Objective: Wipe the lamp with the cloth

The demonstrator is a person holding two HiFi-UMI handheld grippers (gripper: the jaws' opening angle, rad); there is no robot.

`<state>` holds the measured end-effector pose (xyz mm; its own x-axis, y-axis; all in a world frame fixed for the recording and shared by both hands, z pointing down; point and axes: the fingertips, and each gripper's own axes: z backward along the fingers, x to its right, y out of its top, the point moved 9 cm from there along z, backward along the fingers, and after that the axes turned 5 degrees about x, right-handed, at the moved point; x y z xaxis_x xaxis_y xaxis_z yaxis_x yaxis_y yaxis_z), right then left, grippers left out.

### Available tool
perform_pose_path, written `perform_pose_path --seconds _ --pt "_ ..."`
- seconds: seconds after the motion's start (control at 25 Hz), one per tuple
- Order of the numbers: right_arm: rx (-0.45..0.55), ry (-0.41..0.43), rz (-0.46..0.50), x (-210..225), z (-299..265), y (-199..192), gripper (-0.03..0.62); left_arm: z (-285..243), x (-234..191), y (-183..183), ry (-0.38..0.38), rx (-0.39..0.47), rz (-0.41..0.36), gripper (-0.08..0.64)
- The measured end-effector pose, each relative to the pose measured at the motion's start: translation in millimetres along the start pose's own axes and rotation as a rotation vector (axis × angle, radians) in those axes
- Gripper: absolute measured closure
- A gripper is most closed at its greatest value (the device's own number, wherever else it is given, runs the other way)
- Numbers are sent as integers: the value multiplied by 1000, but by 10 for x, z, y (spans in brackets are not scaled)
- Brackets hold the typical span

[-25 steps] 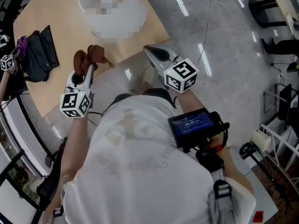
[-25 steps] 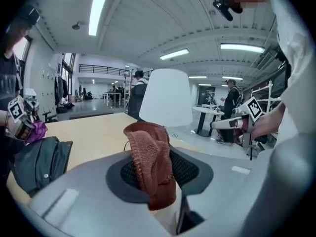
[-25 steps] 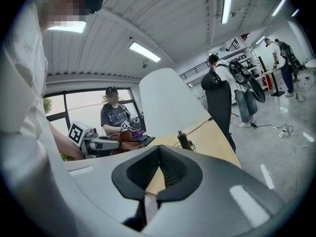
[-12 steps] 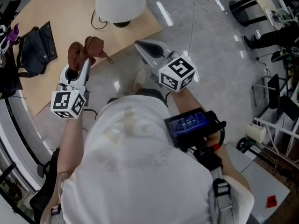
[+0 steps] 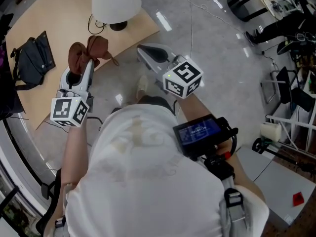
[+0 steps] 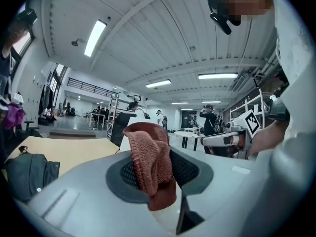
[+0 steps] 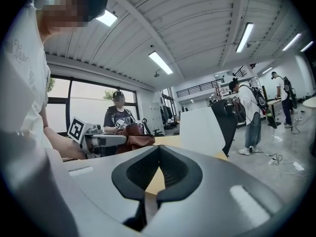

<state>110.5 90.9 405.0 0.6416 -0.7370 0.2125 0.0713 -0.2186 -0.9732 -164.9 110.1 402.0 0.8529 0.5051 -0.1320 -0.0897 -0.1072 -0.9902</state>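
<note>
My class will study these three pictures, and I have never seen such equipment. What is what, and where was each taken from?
No robot: a person holds a two-jaw claw in each hand. The top-down picture comes from a camera on the head; the other two from cameras riding on the claws. The left claw is shut on a brown cloth. The right claw is shut and empty. On the wooden table are a white lamp and a dark bag.

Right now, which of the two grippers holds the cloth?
The left gripper: its jaws clamp the brown cloth. The right gripper is shut, with nothing between its jaws.
</note>
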Motion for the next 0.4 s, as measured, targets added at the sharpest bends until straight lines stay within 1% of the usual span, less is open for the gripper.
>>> perform_pose_path --seconds 0.4 --pt "4 -26 12 -118 238 -36 580 74 174 -31 -29 1 -3 439"
